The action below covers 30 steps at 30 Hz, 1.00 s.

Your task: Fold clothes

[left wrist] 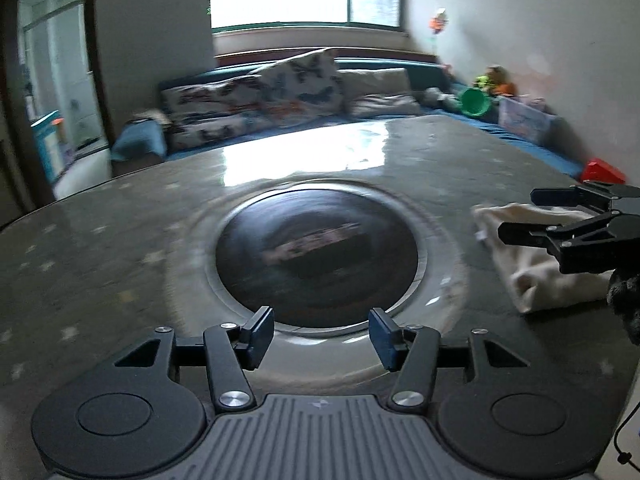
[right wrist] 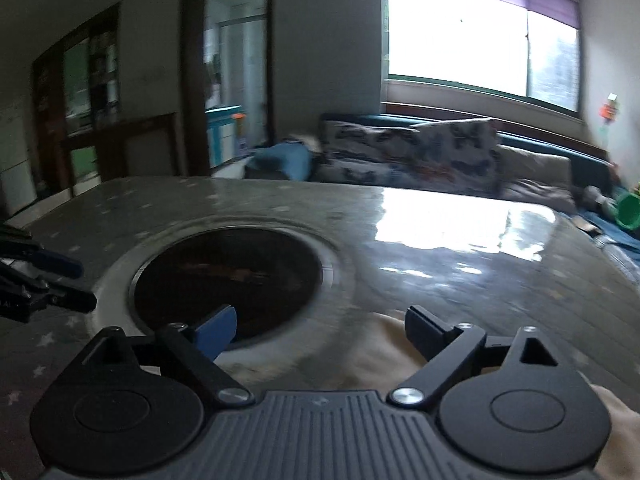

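Observation:
A cream garment [left wrist: 532, 276] lies bunched on the right side of the grey star-patterned table [left wrist: 100, 248]. In the left wrist view my left gripper [left wrist: 322, 334] stands open with nothing between its fingers, above the near rim of the table's round dark inset [left wrist: 316, 256]. My right gripper [left wrist: 520, 216] reaches in from the right edge, just above the garment, with its jaws apart. In the right wrist view my right gripper [right wrist: 320, 330] is wide open over the cream garment [right wrist: 360, 360], and its pads do not press on it. My left gripper [right wrist: 82, 284] shows at the left edge, open.
Behind the table runs a blue sofa [left wrist: 520, 136] with patterned cushions [left wrist: 256, 96], a green bucket [left wrist: 474, 102] and toys. A red object [left wrist: 602, 170] sits past the table's right edge. A doorway [right wrist: 236, 68] and dark cabinets [right wrist: 80, 92] stand at the left.

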Motion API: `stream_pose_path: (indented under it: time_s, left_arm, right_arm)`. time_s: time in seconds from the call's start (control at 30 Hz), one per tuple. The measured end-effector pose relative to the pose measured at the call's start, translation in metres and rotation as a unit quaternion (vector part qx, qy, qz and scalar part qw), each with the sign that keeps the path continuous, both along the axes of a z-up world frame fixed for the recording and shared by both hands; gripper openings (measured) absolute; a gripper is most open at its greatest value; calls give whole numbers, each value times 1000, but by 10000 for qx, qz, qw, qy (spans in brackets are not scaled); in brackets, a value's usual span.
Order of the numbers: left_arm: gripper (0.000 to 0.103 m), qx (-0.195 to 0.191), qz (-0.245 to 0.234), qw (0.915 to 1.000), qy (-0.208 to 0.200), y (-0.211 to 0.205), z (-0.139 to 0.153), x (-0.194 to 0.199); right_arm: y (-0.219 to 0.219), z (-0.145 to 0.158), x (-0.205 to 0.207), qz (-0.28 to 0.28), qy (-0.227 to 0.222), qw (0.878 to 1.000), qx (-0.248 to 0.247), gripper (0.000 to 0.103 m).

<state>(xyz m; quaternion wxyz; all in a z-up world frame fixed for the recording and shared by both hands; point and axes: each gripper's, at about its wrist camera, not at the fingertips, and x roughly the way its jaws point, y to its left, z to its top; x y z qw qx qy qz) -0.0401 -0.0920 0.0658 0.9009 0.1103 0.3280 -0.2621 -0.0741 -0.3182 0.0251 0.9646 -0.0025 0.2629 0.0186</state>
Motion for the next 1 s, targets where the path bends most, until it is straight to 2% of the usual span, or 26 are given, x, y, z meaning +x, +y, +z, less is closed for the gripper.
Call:
stream_pose_path:
  time_s: [0.23, 0.27, 0.43, 0.53, 0.67, 0.73, 0.8, 1.0]
  left_arm:
    - [63, 463, 609, 9967, -254, 59, 16, -1]
    - [67, 526, 689, 9958, -287, 66, 16, -1]
    - [71, 813, 995, 9909, -407, 90, 3, -3]
    - [71, 689, 1199, 9901, -240, 93, -16, -1]
    - [73, 533, 1405, 9886, -129, 89, -36, 2]
    - [75, 469, 1449, 9882, -147, 87, -40, 3]
    - [81, 414, 1497, 9877, -182, 84, -42, 6]
    - [86, 398, 1556, 9867, -243, 80, -50, 13]
  right_arm:
    - [27, -8, 30, 274, 249, 9991, 188, 97]
    - [28, -10, 33, 285, 284, 9990, 215, 97]
    - [39, -20, 48, 340, 455, 9981, 227, 99]
    - [50, -29, 51, 382, 526, 9978, 165, 103]
    - [57, -38, 56, 400, 620, 9972, 92, 103]
    - [60, -42, 57, 431, 657, 9969, 36, 103]
    - [63, -46, 59, 470, 696, 9965, 2, 103]
    - [62, -52, 64, 525, 834, 9951, 50, 103]
